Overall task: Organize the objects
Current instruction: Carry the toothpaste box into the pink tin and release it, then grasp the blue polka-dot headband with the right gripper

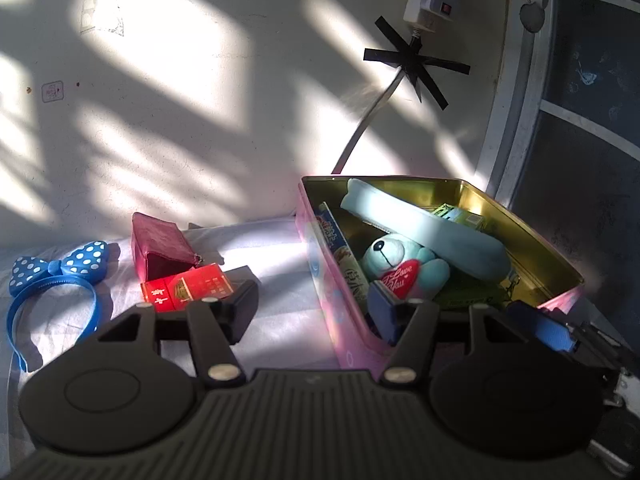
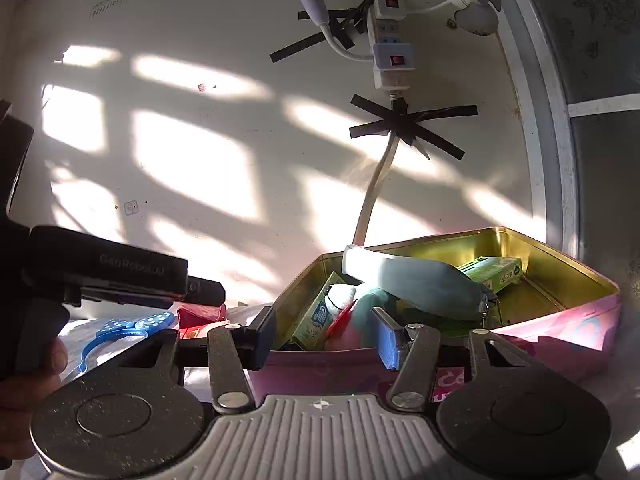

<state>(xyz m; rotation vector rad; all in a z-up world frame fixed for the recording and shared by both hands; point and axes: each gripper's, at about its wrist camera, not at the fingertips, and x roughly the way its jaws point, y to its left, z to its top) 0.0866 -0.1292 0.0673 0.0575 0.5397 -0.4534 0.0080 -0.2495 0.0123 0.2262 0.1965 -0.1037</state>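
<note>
A pink tin box [image 1: 344, 312] with a gold inside holds a light-blue plush bear with a red heart [image 1: 400, 260], a light-blue pencil pouch [image 1: 432, 228], a blue-and-green carton [image 1: 340, 248] and a green box [image 1: 460, 214]. To its left on the white cloth lie a maroon pouch [image 1: 160, 248], a red box [image 1: 188, 286] and a blue polka-dot bow headband [image 1: 56, 280]. My left gripper [image 1: 316, 308] is open and empty, straddling the tin's near left corner. My right gripper [image 2: 326, 334] is open and empty at the tin's [image 2: 560, 320] near wall, in front of the bear [image 2: 352, 308].
A white wall with a taped power strip [image 2: 390, 52] and its cable [image 2: 376, 184] stands behind. A grey door frame [image 2: 556, 160] is at the right. The left gripper's body [image 2: 108, 276] and the hand holding it fill the left of the right wrist view.
</note>
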